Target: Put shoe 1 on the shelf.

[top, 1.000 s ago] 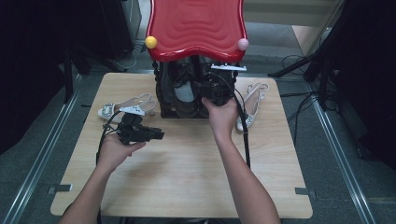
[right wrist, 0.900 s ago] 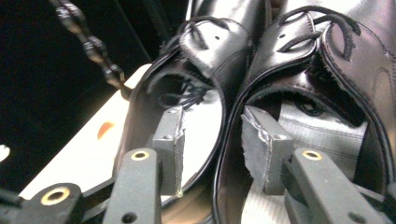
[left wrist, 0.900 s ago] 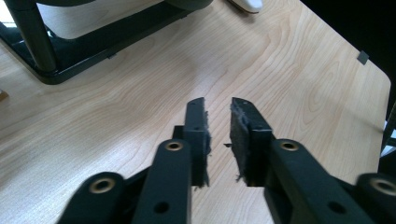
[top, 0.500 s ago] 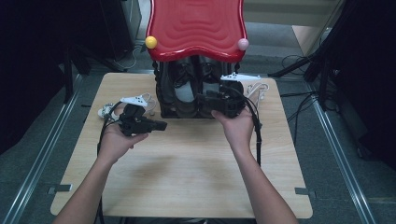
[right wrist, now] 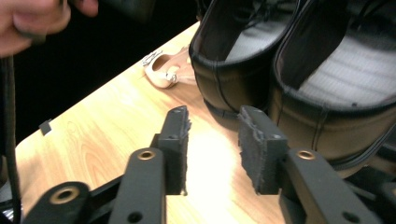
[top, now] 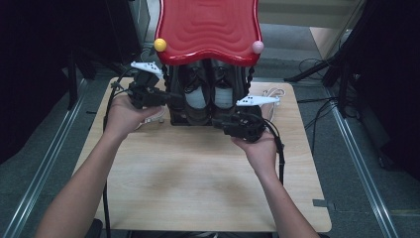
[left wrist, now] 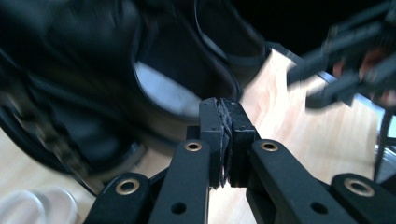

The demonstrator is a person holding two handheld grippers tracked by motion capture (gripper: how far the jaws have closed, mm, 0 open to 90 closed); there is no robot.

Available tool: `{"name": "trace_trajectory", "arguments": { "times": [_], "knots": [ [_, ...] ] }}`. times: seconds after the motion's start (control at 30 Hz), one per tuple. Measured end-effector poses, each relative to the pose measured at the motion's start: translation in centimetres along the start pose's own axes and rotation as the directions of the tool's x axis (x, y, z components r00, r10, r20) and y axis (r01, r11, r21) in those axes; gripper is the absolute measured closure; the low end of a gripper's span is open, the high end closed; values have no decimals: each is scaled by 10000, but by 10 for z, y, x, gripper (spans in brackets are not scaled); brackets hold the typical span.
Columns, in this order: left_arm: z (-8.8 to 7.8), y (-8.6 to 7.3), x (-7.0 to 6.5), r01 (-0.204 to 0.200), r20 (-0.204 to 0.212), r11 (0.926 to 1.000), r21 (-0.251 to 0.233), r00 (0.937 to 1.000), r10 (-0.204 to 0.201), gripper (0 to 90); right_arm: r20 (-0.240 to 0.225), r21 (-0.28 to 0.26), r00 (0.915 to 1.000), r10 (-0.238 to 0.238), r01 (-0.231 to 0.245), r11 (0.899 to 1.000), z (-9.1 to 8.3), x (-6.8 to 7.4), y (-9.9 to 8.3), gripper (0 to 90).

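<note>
Two black shoes stand side by side at the far end of the table, under a red tray that hides their front parts. In the left gripper view they are blurry. The left gripper is shut tight on nothing, beside the left shoe. The right gripper sits just in front of the right shoe; its jaws have just been closing with nothing between them. A pale shoe lies nearby
</note>
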State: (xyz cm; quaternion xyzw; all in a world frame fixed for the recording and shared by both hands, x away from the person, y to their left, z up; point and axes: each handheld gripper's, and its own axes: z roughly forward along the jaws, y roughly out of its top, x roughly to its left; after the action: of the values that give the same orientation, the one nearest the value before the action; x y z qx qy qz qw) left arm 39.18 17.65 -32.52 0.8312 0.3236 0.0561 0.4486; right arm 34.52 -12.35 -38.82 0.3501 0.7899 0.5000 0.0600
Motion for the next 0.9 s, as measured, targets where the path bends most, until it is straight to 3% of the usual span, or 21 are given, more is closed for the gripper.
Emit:
{"name": "trace_trajectory", "arguments": {
  "times": [0.2,0.3,0.43,0.6,0.77,0.9],
  "knots": [
    [-4,40,-1,-337,94,9991,-241,9994,339,886,-132,383,9995,278,-272,9989,7,-11,-8,793],
    [-6,58,-1,-259,57,9990,-369,9996,261,890,-79,581,9996,285,-280,9979,10,-15,-9,844],
    [-5,80,-1,-439,-34,9987,-244,9990,438,890,-218,690,9980,590,-574,9960,14,-22,-11,900],
    [0,104,-2,-302,-118,9980,-560,9995,296,889,-160,869,9981,603,-587,9945,19,-29,-12,900],
    [12,125,-3,-661,-332,9971,-368,9973,648,889,62,862,9977,672,-675,9940,26,-37,-11,900],
    [21,136,-3,-885,-499,9955,-341,9950,868,889,-366,811,9944,996,-963,9920,30,-44,-12,900]
  ]
}}
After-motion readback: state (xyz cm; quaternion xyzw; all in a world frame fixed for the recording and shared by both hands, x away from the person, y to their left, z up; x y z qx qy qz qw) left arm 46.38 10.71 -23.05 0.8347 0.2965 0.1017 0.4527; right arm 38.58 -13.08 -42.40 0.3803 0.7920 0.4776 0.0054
